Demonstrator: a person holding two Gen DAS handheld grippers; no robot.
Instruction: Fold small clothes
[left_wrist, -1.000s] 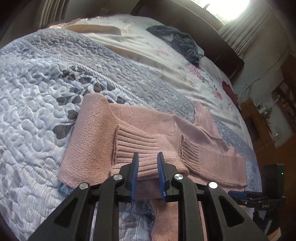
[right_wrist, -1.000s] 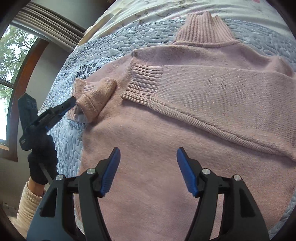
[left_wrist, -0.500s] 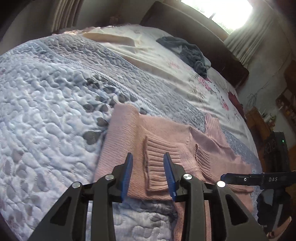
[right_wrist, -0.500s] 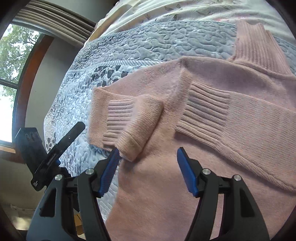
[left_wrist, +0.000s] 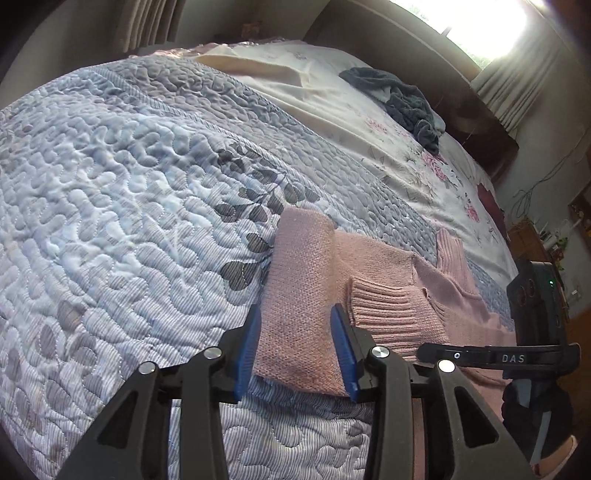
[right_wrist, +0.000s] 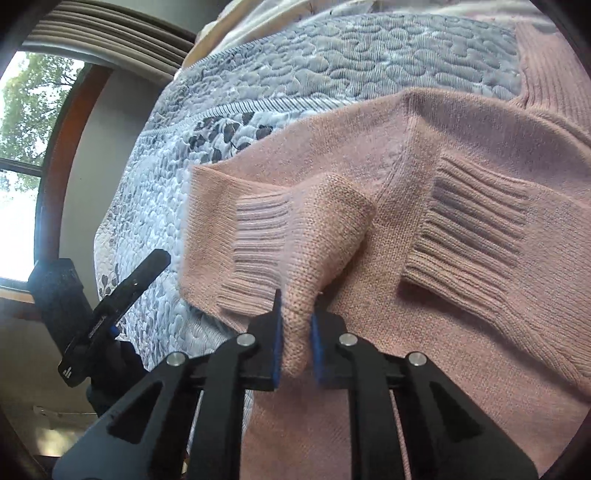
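both grippers: left (left_wrist: 297, 345) astride, right (right_wrist: 296, 325) pinching sweater (right_wrist: 461, 332)

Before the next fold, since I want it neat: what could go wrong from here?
1. The right gripper is shut on only a small pinch of the folded sleeve; lifting could slip the knit free or stretch it.
2. The left gripper is open around the sleeve edge, holding nothing, so that side of the pink sweater may drag on the quilt and undo the fold.
3. The other sleeve cuff lies loose and could shift.
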